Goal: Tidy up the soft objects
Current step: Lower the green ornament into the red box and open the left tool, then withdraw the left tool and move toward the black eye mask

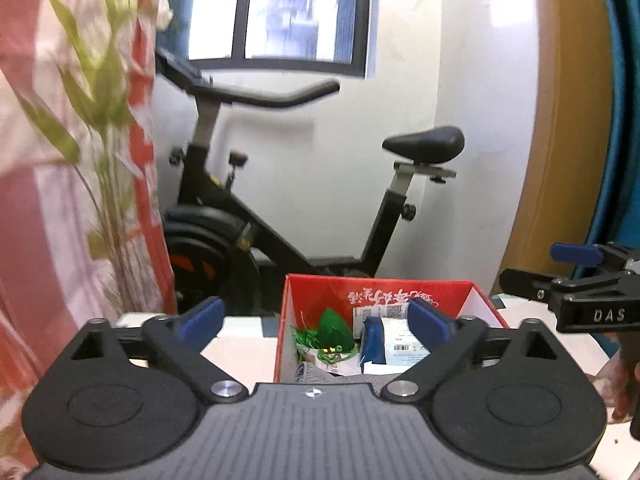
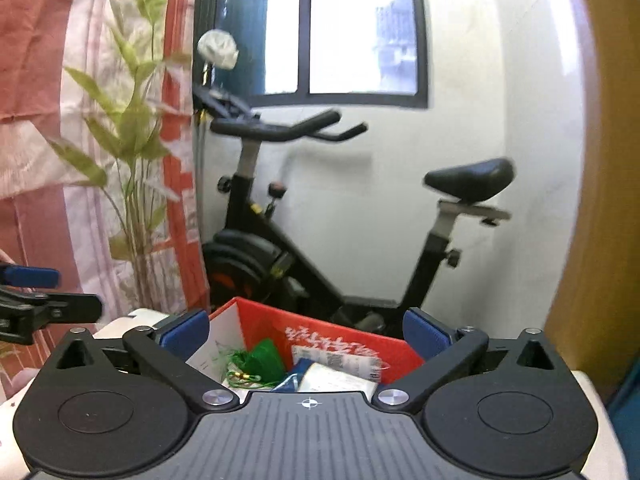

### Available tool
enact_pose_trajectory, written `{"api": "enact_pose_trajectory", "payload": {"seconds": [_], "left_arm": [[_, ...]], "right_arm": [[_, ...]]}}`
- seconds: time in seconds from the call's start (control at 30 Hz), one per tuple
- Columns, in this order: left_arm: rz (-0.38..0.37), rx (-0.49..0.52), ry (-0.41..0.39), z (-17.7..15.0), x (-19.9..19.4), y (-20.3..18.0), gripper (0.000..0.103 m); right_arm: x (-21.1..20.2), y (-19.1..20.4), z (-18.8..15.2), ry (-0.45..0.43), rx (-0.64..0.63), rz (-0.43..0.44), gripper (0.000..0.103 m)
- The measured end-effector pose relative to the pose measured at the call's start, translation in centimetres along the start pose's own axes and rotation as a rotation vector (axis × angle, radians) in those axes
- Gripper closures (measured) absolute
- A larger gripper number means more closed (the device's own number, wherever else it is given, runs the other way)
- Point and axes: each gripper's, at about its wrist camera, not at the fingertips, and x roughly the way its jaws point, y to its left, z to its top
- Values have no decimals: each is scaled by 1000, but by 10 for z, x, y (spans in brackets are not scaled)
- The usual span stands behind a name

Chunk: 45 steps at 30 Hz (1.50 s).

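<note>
Lying in red box: green tasselled pouch; blue-white packet

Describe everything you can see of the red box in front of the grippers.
The red box is an open-topped carton, apparently cardboard, red with white script on its far inner wall and white on a side wall. It stands upright on a pale surface before an exercise bike. Inside lie a green tasselled ornament, a blue-and-white packet and something grey. Neither gripper touches it.

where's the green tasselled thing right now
In both wrist views the green tasselled ornament lies inside the red box, at its left side, beside a blue-and-white packet.
</note>
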Motion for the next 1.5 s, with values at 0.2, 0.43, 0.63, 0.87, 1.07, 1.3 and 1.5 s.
{"api": "enact_pose_trajectory", "payload": {"seconds": [0.2, 0.43, 0.63, 0.87, 1.07, 1.3, 1.5], "left_arm": [[43, 30, -91, -6, -63, -13, 0], [125, 20, -107, -24, -112, -26, 0], [149, -7, -90, -46, -134, -27, 0], [182, -33, -38, -77, -145, -21, 0], [199, -44, 7, -100, -150, -19, 0], [198, -53, 52, -114, -153, -18, 0], [212, -95, 61, -118, -157, -6, 0]], "right_arm": [[-62, 7, -5, -87, 10, -21, 0], [-114, 32, -23, -138, 8, -37, 0], [-135, 48, -50, -117, 39, -31, 0], [-152, 59, -88, -65, 60, -53, 0], [-164, 58, -115, -20, 86, -80, 0], [-171, 61, -134, 26, 96, -121, 0], [-170, 63, -137, 49, 99, -116, 0]]}}
